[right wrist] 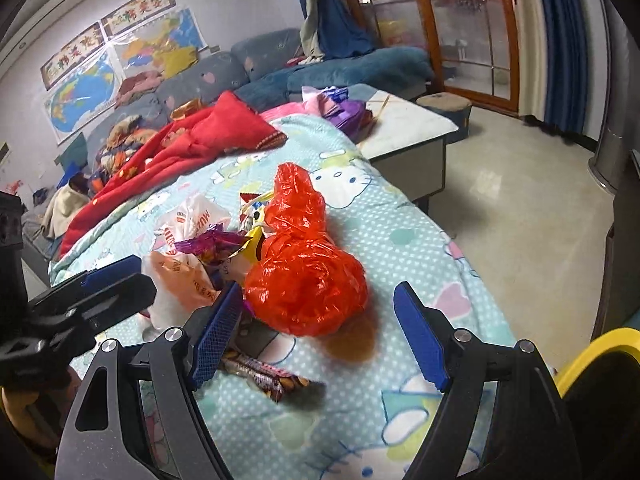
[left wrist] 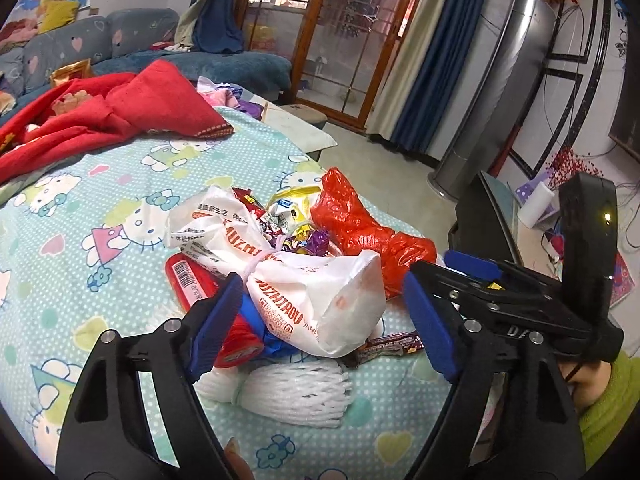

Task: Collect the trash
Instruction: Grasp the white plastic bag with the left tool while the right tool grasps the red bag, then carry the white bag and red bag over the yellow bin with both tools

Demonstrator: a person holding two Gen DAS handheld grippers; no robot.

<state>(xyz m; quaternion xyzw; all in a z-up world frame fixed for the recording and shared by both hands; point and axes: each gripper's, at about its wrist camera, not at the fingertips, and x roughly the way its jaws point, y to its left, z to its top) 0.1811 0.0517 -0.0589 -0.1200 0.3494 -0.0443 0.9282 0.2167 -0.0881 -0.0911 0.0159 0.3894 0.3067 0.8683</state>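
Crinkled plastic and paper make up the pile at the centre of both frames, on a pale blue cartoon-print bedspread. The white printed plastic bag tied at its middle lies between the jaws of the left gripper, which stand wide and do not press it. In the right wrist view the glossy red plastic bag, knotted into a ball, sits between the jaws of the right gripper — also wide apart, holding nothing. Around the bags lie a white foam net sleeve, a purple candy wrapper and a long dark snack-bar wrapper. A yellow-rimmed bin shows at the lower right edge of that view.

All of this looks very light, soft and slippery; the film will likely collapse under the pads. The tied waist of the white bag and the bunched body of the red one seem the surest holds — thin flat wrappers may slide away.
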